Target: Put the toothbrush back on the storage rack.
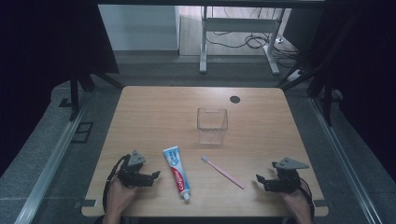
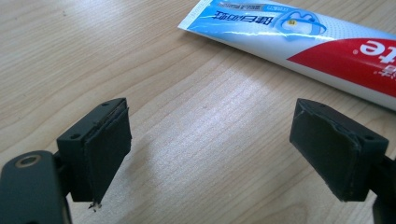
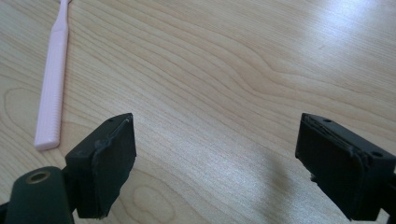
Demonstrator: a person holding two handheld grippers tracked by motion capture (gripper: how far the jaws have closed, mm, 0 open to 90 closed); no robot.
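Resting on the surface [image 1: 140,116], both tongs are standing released and empty: left tongs [image 1: 155,174], right tongs [image 1: 259,178]. The toothpaste tube [image 1: 177,171] is lying at 3 o'clock of the left tongs; soft, light, probably slippery, best pinched mid-body. The toothbrush [image 1: 223,172], at 9 o'clock of the right tongs, looks stiff and thin.

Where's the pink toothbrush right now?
In the high view the toothbrush lies flat on the table, right of the toothpaste tube and in front of the clear cup, bristles toward the cup, handle end nearest the right tongs.
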